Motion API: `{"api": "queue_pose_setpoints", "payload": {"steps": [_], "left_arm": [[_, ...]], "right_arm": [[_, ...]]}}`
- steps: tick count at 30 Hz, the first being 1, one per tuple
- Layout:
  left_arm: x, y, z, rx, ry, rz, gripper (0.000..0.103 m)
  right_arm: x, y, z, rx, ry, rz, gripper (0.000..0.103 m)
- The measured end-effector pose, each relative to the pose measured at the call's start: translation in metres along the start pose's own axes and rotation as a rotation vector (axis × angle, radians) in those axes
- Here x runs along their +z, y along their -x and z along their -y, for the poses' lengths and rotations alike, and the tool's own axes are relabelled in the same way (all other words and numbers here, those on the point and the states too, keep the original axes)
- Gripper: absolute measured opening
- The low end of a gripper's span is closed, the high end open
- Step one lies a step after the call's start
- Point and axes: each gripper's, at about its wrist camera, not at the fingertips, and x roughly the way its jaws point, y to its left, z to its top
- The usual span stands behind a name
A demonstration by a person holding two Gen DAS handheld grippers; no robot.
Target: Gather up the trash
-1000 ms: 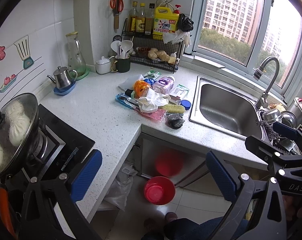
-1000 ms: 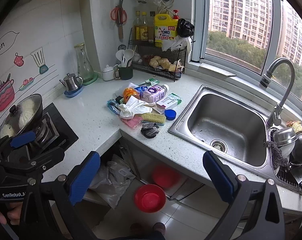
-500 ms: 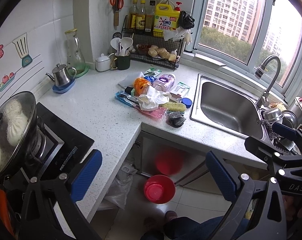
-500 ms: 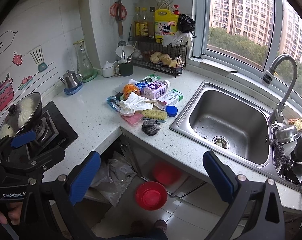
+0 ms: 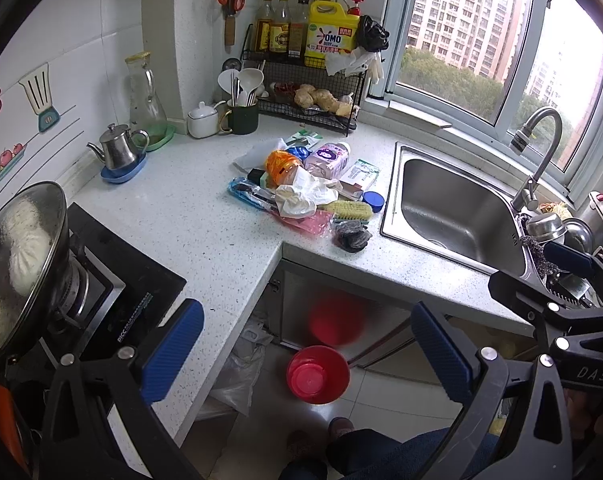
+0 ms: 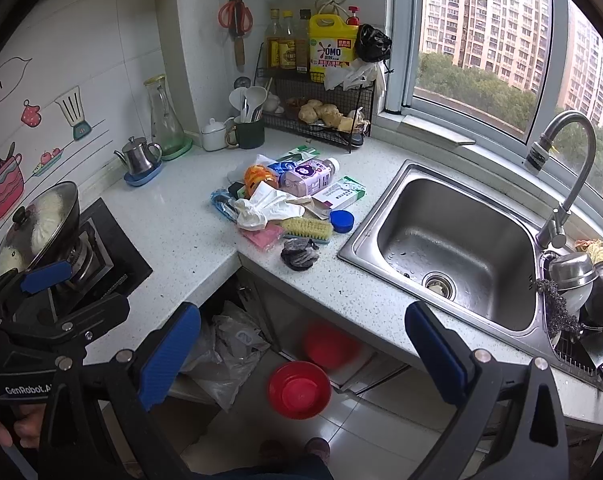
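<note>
Both tools share one build: the left gripper [image 5: 307,350] and right gripper [image 6: 301,350] have black angular frames, silver round screw heads at the joints, and flat blue textured pads [image 5: 171,350] lining each finger. White lettering reads "DAS" on one frame and "GenRobot.A" on the other. An orange part edges the left tool. The person wears dark blue trousers [image 5: 381,456] and brownish slippers [image 5: 341,426]

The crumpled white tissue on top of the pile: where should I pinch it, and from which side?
Pinch the tissue at its raised, bunched middle, coming straight down from above. It lies loosely on top of the pile, with the brush and purple bottle close beside it, so a side approach would probably nudge those. Both grippers are open and clear of the counter.
</note>
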Motion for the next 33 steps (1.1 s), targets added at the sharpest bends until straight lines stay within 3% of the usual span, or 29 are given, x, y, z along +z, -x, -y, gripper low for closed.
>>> {"api": "queue_pose_setpoints", "payload": {"steps": [9, 17, 26, 33], "left_arm": [[0.019, -0.014, -0.004, -0.004, 0.023, 0.021, 0.103], [0.049, -0.05, 0.001, 0.025, 0.043, 0.032, 0.103], [0.085, -0.122, 0.004, 0.103, 0.153, -0.069, 0.103], [0.099, -0.164, 0.0, 0.129, 0.315, -0.127, 0.103]], "right_arm": [[0.016, -0.011, 0.006, 0.024, 0.045, 0.0, 0.102], [0.051, -0.05, 0.035, 0.012, 0.09, -0.021, 0.102], [0.103, -0.153, 0.069, 0.064, 0.196, -0.164, 0.102], [0.115, -0.228, 0.085, 0.121, 0.3, -0.312, 0.102]]}}
